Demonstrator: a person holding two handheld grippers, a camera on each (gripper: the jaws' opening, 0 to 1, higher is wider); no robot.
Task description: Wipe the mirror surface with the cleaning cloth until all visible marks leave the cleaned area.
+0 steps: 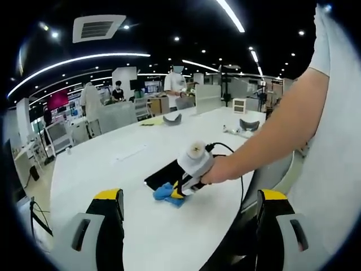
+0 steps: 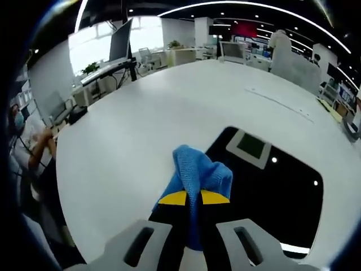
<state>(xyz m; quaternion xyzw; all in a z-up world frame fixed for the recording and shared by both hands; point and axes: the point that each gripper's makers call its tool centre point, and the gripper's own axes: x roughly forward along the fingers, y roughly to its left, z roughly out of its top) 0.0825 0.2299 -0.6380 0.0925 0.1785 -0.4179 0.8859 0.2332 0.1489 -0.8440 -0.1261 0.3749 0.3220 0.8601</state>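
Cloth pressed on the mirror

The right gripper pinches the cloth between its jaws, over the mirror; a hand reaches out holding it. The left gripper hangs back, jaws spread.

The left tongs stood with the two jaws wide apart at six o'clock, holding nothing, over the white worktop. Near the centre a person's hand gripped the right tongs, coming in from three o'clock. Those tongs were closed on a blue cleaning cloth and pressed it at the near edge of the dark mirror, which lay flat on the worktop. Toward twelve o'clock, far behind, several people stood among desks.
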